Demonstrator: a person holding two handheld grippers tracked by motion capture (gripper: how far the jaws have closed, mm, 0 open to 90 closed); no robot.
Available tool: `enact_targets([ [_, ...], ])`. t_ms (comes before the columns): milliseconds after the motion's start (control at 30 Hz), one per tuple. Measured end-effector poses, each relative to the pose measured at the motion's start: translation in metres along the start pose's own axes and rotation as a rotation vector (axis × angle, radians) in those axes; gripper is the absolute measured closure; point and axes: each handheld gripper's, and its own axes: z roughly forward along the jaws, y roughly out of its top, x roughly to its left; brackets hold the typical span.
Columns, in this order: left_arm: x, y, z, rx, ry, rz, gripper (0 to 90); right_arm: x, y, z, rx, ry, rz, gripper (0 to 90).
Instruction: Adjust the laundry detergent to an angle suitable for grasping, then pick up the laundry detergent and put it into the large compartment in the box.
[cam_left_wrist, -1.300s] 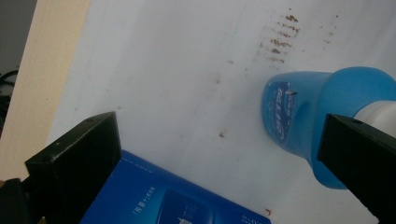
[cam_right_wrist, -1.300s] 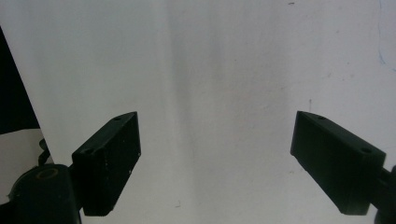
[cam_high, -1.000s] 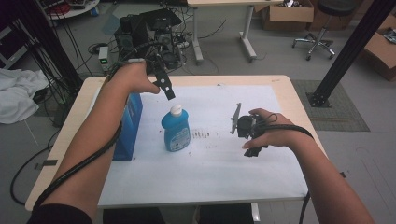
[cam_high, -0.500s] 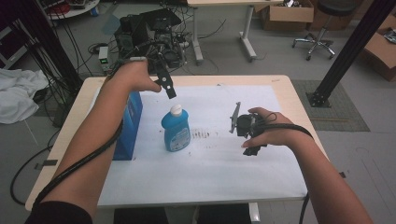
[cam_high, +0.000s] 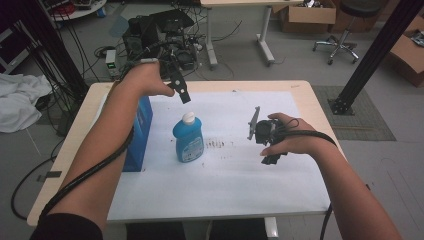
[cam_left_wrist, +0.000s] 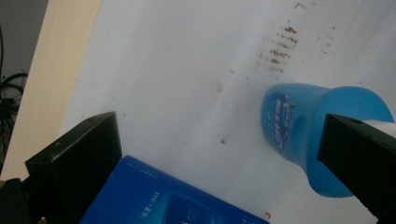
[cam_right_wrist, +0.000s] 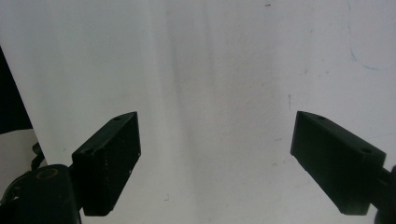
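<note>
Blue and see-through, the detergent bottle (cam_high: 188, 139) stands upright with its white cap (cam_high: 188, 118) on top, on the white sheet (cam_high: 225, 175) that covers most of the wooden worktop (cam_high: 85, 125). Just to its left lies a blue box (cam_high: 138, 132), close to the sheet's left edge, near the bottle but apart from it. A patch of brown specks (cam_high: 216, 145) marks the sheet just right of the bottle.

From the high view, the left tongs (cam_high: 180, 89) hang in the air above and slightly behind the bottle, pointing down toward the cap without touching it. In the left gripper view its two black jaws stand wide apart, with the bottle (cam_left_wrist: 317, 135) partly behind the right-hand jaw and the box (cam_left_wrist: 163, 200) at the lower edge beside the other one; nothing lies between them.

The right tongs (cam_high: 262, 135) are held low over the sheet, well apart from the bottle on its right, gripped by the right hand (cam_high: 290, 140). In the right gripper view its jaws are likewise spread wide over bare white sheet (cam_right_wrist: 210, 70).
</note>
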Motion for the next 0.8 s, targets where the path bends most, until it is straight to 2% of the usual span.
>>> enact_targets([
  [433,0.003,-0.014,0.0,-0.007,-0.004,-0.032,0.4,0.005,0.008,-0.001,0.017,-0.003,-0.022,16.0],
  [567,0.002,-0.012,-0.002,0.007,0.008,-0.026,0.4,0.007,0.009,-0.003,0.006,-0.009,-0.025,16.0],
  [633,0.0,-0.011,-0.007,-0.012,0.002,-0.025,0.3,0.007,0.01,-0.003,0.004,-0.011,-0.023,16.0],
  [767,-0.006,-0.011,-0.016,-0.028,0.021,-0.006,0.4,0.007,0.01,-0.005,0.003,-0.015,-0.027,16.0],
  [800,-0.007,-0.011,-0.018,-0.032,0.012,-0.006,0.4,0.007,0.01,-0.006,0.003,-0.017,-0.024,16.0],
])
